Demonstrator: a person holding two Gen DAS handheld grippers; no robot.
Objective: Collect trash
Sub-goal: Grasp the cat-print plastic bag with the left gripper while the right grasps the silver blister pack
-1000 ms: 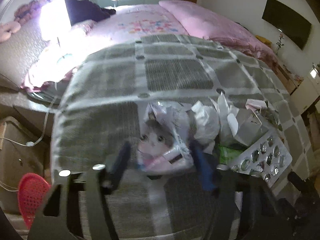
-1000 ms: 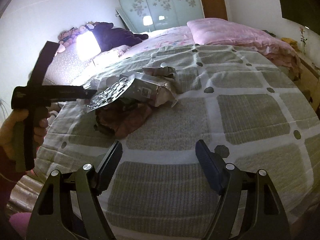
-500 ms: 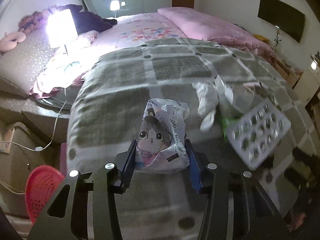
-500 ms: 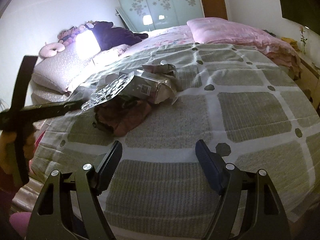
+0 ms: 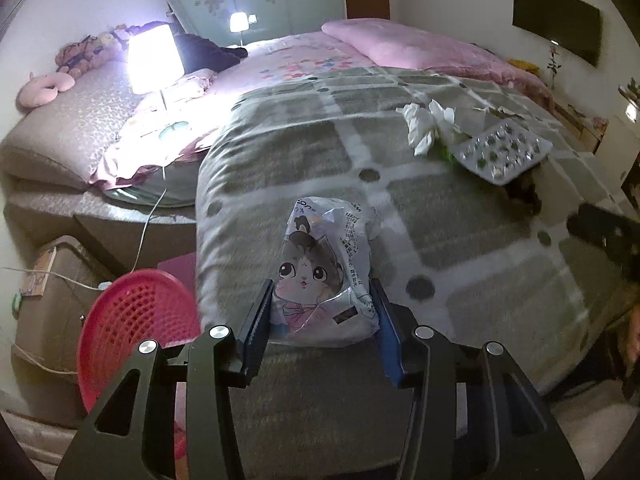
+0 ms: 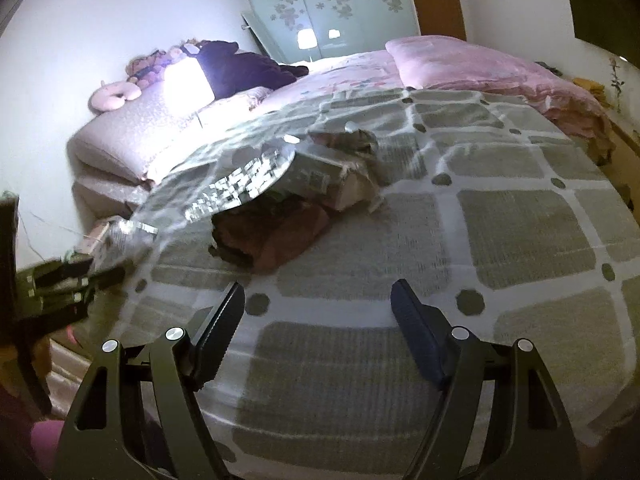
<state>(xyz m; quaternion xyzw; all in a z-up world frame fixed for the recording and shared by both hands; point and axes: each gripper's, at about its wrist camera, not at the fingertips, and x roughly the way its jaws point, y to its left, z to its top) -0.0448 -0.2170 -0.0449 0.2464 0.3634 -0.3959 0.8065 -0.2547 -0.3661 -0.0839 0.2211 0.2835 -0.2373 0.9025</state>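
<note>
My left gripper [image 5: 322,320] is shut on a crinkled white plastic wrapper [image 5: 324,272] printed with a cartoon cat, held above the left edge of the grey checked bedspread [image 5: 304,152]. Down to its left stands a red mesh basket [image 5: 136,328]. More trash lies in a pile further right on the bed: white tissue [image 5: 424,126] and a silver blister tray [image 5: 500,152]. My right gripper [image 6: 318,320] hangs open over bare bedspread, short of that pile, where the blister tray [image 6: 240,188], a crushed carton [image 6: 324,176] and a brown crumpled bag [image 6: 272,236] show.
A lit lamp [image 5: 154,58] stands beside the bed on the left, with a cable trailing down past a cardboard box [image 5: 52,280]. Pink bedding [image 6: 480,68] covers the far end. A person's hand [image 5: 634,332] shows at the right edge.
The left jaws closed on the cat wrapper, lifted it out of the pile and carried it left toward the bed's edge; the red basket now looms larger. The right gripper has not moved.
</note>
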